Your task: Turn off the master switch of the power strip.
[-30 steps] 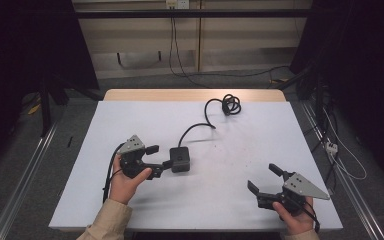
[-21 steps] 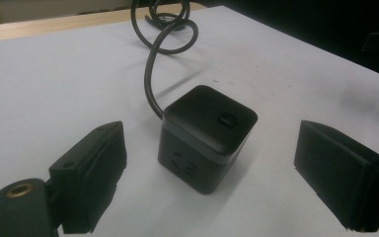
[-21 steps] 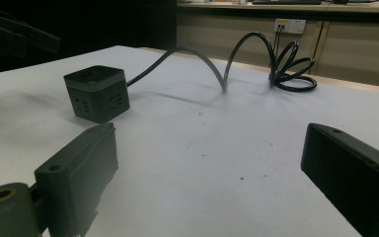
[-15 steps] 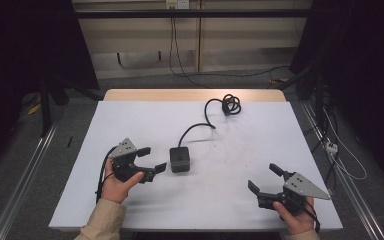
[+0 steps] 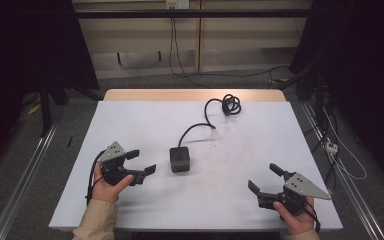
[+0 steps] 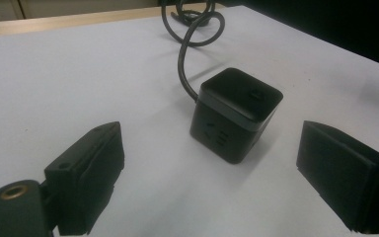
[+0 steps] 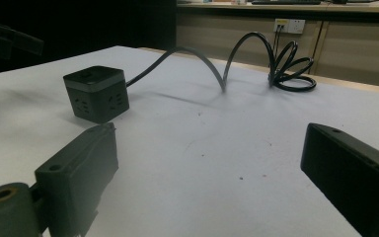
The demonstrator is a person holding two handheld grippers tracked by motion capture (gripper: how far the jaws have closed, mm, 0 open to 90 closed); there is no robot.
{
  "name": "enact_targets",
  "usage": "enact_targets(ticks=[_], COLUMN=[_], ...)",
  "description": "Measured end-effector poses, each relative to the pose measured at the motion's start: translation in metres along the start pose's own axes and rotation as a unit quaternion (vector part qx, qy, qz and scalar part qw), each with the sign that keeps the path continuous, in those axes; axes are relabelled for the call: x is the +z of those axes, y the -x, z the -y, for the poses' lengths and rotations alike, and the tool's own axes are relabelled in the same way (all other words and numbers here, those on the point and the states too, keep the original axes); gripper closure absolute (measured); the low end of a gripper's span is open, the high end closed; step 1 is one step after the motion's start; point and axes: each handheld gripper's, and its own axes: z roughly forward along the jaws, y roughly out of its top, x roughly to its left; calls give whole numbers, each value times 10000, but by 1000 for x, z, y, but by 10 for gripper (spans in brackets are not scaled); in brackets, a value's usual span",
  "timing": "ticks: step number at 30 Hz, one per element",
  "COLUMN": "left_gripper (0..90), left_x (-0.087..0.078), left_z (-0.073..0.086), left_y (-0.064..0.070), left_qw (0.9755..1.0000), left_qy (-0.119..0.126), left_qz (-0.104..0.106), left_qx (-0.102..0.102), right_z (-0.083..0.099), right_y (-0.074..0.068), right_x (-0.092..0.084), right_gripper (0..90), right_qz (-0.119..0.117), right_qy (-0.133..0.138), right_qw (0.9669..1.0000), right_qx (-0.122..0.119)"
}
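Cube power strip (image 5: pixel 179 159) mid-table, cord (image 5: pixel 200 125) trailing to far edge. Left gripper (image 5: pixel 141 162) just beside it, jaws wide, empty. Right gripper (image 5: pixel 263 178) well apart, wide, idle. Likely approach stage; next, left closes in around cube.

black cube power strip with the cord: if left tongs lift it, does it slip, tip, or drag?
The black cube-shaped power strip has flat, smooth-looking faces, so a parallel pinch probably seats well but might slide. Squat and flat-based, it likely won't roll or tip. Its stiff-looking black cord arches off the white table toward a coil, so it will probably tug and twist the cube.
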Motion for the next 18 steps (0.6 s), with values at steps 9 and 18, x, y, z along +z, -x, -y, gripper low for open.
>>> enact_targets(ticks=[9, 18], left_gripper=[103, 100], left_x=[-10, -15], left_z=[8, 12], left_y=[-5, -7], left_qw=[9999, 9998], left_qy=[5, -21], left_qz=[-145, -183], left_qx=[-32, -21], right_z=[0, 0], right_y=[0, 0], right_x=[0, 0], right_gripper=[64, 64], right_qz=[5, 5], right_qy=[3, 5], right_qw=[10000, 10000], right_qx=[4, 8])
